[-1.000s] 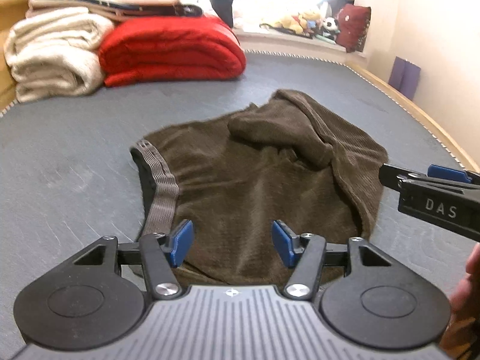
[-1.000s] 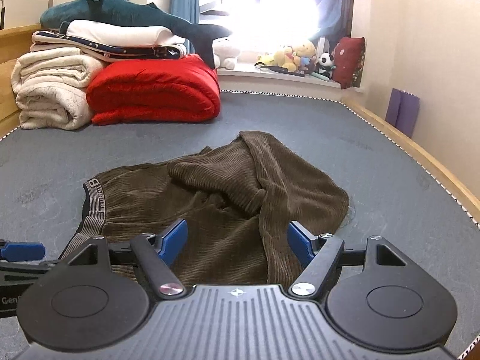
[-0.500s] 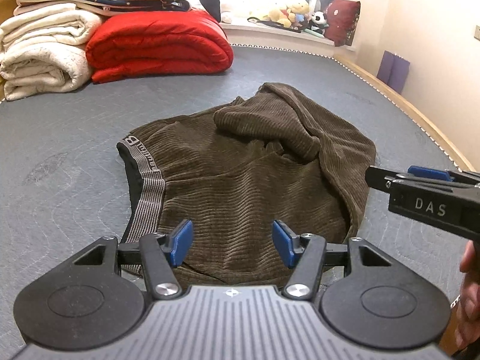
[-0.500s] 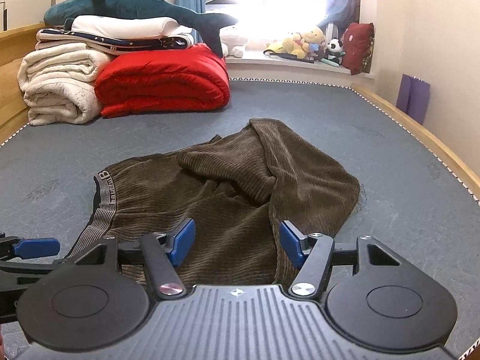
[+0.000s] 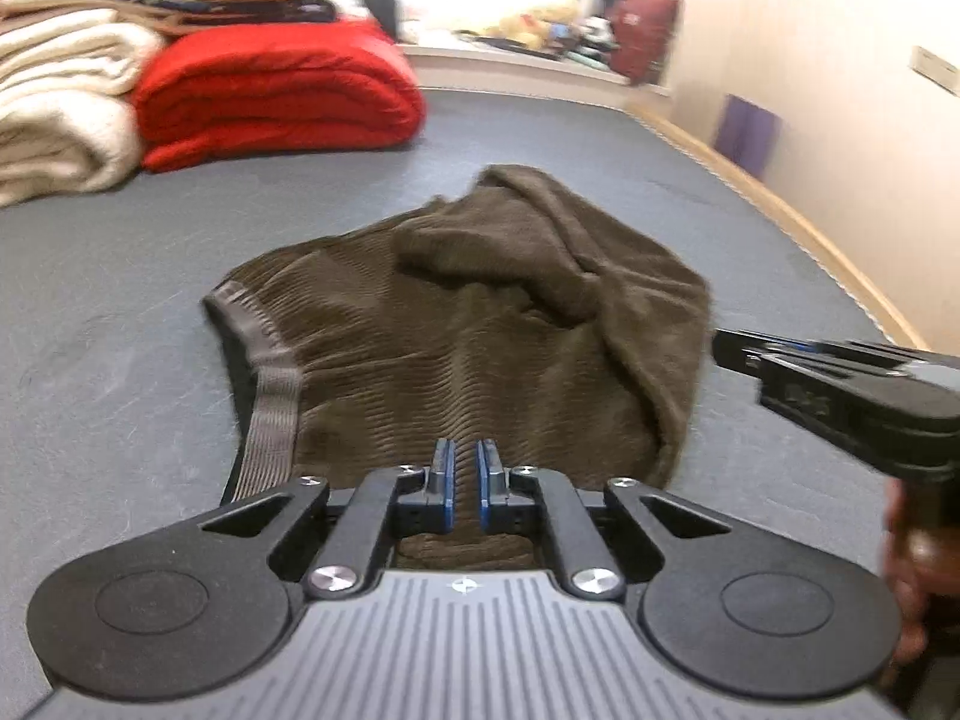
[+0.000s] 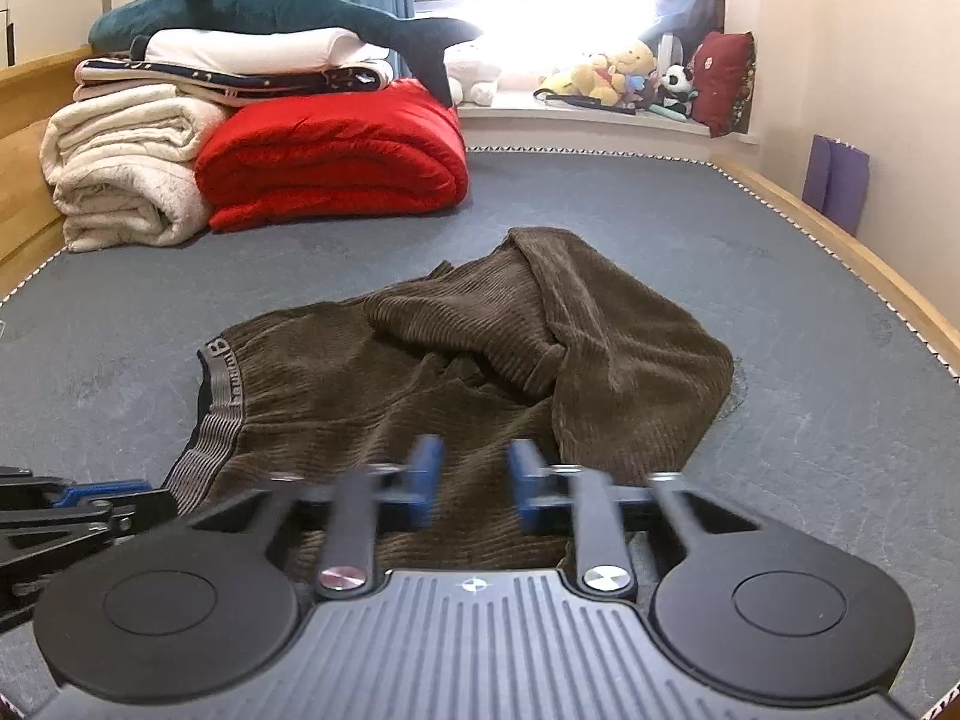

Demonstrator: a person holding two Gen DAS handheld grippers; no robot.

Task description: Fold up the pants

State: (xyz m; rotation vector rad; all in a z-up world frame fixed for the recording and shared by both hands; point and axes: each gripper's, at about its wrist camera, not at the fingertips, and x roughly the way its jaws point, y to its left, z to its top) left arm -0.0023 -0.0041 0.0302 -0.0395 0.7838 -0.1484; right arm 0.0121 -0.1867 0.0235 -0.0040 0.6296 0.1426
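Both grippers have just been closing since the earlier frames. Left gripper (image 5: 463, 474): jaws almost together over the near edge of the brown pants (image 5: 480, 348); grip on fabric not discernible. Right gripper (image 6: 473, 483): blurred, state shut, hold not discernible. Pants lie crumpled on the grey bed (image 6: 660, 228), waistband (image 6: 219, 402) at left.

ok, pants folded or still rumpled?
Rumpled: brown corduroy pants lie bunched on the mattress, one leg heaped over, waistband exposed.
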